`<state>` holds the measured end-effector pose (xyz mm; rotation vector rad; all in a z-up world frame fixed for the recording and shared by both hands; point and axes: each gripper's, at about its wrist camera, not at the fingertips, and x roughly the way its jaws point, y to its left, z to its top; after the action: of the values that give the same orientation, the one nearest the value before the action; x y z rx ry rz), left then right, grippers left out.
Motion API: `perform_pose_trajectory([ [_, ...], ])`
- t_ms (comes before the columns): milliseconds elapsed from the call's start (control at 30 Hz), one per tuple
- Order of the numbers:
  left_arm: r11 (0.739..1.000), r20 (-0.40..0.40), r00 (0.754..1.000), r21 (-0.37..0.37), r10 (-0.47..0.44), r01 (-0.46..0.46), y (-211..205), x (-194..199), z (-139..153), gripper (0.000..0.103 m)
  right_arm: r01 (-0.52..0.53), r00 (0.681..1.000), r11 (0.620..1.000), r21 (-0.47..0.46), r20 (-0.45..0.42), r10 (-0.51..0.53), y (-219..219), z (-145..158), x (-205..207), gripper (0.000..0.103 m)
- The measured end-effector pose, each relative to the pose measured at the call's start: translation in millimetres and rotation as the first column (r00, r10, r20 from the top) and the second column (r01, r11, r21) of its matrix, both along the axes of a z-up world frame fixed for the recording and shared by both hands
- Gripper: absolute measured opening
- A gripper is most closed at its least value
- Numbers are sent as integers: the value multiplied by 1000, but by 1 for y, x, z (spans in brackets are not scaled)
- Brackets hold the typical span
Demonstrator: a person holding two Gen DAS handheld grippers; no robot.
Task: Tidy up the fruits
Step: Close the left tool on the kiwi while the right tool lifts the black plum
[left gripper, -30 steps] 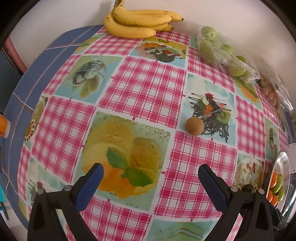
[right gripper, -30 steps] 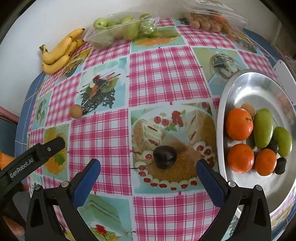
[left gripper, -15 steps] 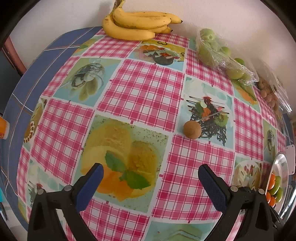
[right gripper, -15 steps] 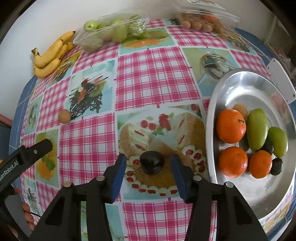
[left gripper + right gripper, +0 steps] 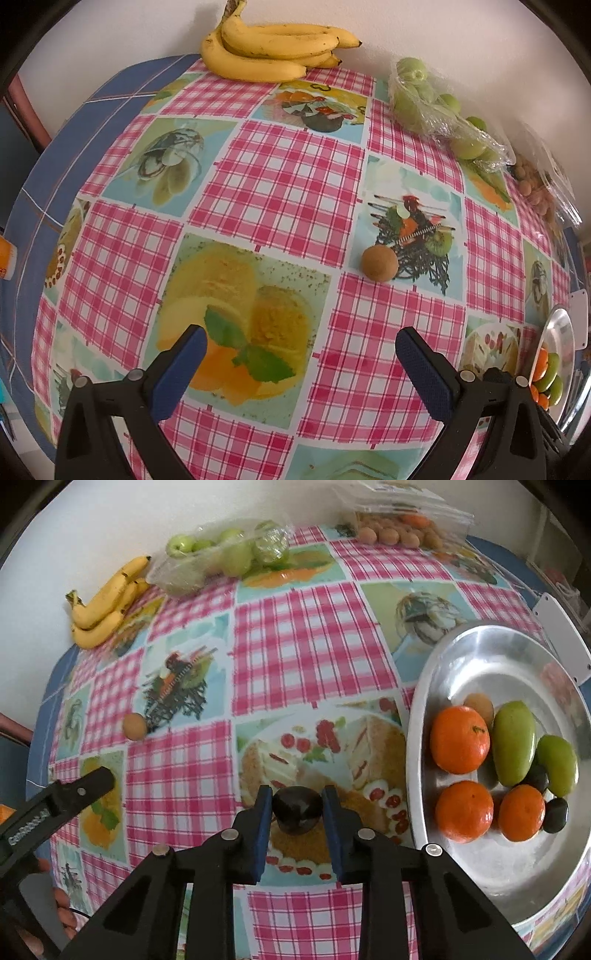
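Our right gripper pinches a dark, glossy round plum just left of the tray. Our left gripper hangs spread wide. Farther left of the tray sits a small brown fruit.

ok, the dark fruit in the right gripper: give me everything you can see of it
The dark fruit is small, round and nearly black, with a smooth glossy skin that shows a faint highlight on top; it looks like a plum, though the kind is uncertain. It sits between the blue pads of the right gripper, which press on its left and right sides. Its lower part lies over the cake picture on the checked tablecloth; whether it rests on the cloth is unclear. It is left of the metal tray, apart from it.
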<state>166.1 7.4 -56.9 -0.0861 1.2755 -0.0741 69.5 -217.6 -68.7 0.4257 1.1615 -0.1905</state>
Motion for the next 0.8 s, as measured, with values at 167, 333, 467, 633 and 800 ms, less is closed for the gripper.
perform_pose_trajectory([
  [167, 1000, 48, 999, -22, -18, 19, -6, 5, 4, 103, 5, 998, 1000, -4, 57, -5, -1, 7, 4, 28],
  [333, 999, 90, 995, -23, -43, 45, -15, 12, 8, 102, 18, 992, 1000, -18, 128, -15, -3, 15, 10, 28],
  [467, 996, 107, 993, -71, -46, 53, -18, 16, 9, 91, 19, 990, 1000, -24, 142, -15, -2, 18, 13, 28],
  [633, 992, 124, 990, -95, -66, 78, -28, 22, 5, 81, 23, 989, 1000, -19, 149, -20, -4, 17, 13, 28],
  [800, 990, 125, 990, -112, -69, 83, -33, 30, -3, 72, 25, 988, 1000, -18, 152, -22, -4, 16, 14, 28],
])
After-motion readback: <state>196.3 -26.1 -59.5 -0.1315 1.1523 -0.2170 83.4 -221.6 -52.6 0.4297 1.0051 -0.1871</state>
